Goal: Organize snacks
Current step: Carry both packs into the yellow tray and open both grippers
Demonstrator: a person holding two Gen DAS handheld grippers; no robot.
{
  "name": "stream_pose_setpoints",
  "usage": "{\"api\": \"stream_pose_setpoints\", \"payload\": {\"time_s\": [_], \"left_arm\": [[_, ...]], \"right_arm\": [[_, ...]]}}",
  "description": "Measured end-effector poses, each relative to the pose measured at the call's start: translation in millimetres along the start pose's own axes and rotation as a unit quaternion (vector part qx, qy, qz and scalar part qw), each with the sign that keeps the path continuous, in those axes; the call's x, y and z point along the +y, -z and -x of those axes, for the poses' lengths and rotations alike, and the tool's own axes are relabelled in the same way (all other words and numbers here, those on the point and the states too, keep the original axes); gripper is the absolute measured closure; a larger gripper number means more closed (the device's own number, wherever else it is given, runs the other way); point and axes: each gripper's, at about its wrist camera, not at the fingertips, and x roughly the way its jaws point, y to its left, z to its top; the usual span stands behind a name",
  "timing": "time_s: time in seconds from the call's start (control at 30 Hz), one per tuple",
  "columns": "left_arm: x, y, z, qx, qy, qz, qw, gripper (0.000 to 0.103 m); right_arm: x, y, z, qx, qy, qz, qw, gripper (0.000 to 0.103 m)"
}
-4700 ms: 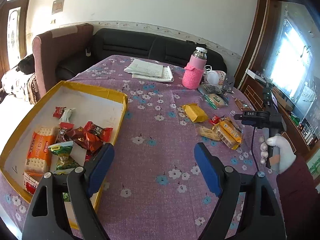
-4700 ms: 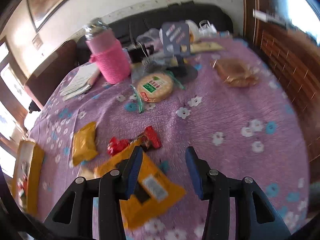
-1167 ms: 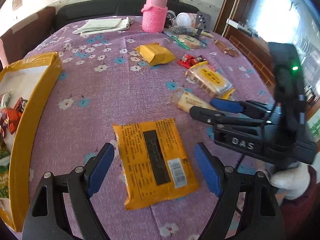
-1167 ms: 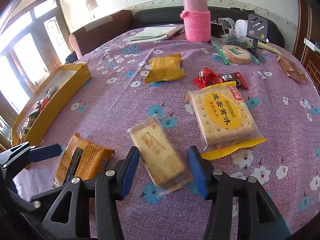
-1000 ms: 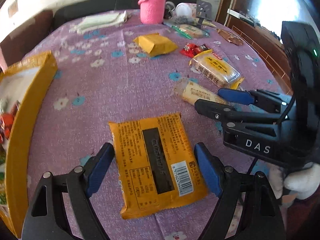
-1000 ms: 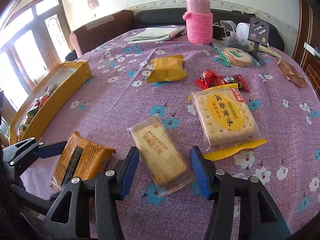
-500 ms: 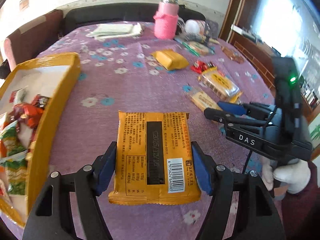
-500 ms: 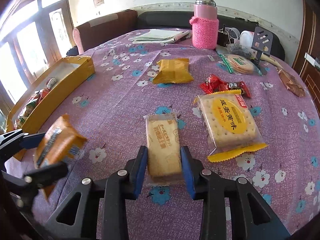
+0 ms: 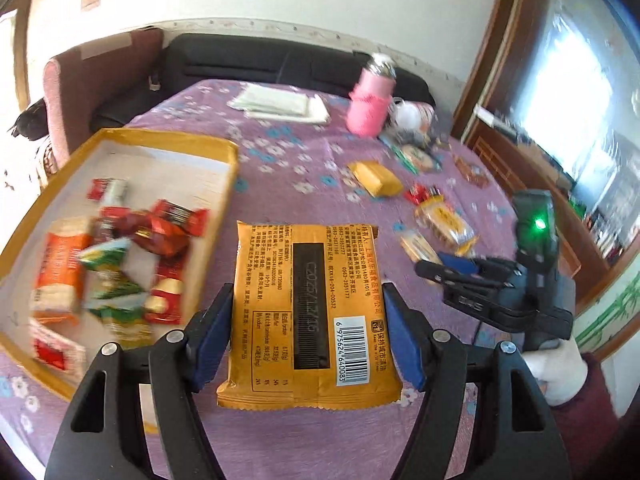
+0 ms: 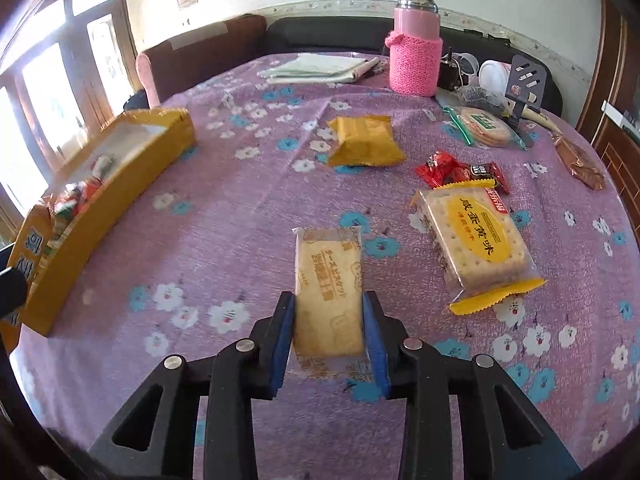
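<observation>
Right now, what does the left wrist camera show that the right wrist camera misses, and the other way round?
Only the left wrist view shows the orange packet's barcode side, clamped in the left gripper, and the snacks lying inside the yellow box.

Only the right wrist view shows the slim cracker pack clamped in the right gripper, with its printed front readable.

Both show the purple flowered tablecloth, the pink bottle, the yellow packet, the red candies and the large cracker pack.

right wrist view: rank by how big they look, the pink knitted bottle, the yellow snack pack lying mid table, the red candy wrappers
1. pink knitted bottle, though farthest away
2. yellow snack pack
3. red candy wrappers

Bottle and pack look close in size, so that order is unsure.
</observation>
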Motion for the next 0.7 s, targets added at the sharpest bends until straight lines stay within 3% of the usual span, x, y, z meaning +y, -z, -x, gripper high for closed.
{"api": "stream_pose_setpoints", "payload": {"time_s": [0.2, 0.37, 0.5, 0.7], "left_arm": [[52.0, -25.4, 26.7, -0.032, -0.042, 0.023, 0.9984, 0.033], [97.9, -52.9, 24.7, -0.031, -0.066, 0.049, 0.9961, 0.033], [128.5, -73.8, 6.5, -0.014, -0.088, 0.072, 0.9934, 0.033], [172.6, -82.3, -27.1, 0.013, -0.117, 0.112, 0.9867, 0.033]], "right_arm": [[28.8, -30.5, 52.7, -0.045, -0.072, -0.009, 0.996, 0.069], [75.0, -69.0, 76.3, -0.058, -0.139, 0.005, 0.989, 0.069], [114.2, -93.4, 58.0, -0.040, -0.167, 0.010, 0.985, 0.069], [166.0, -115.3, -2.2, 0.009, -0.182, 0.008, 0.983, 0.069]]}}
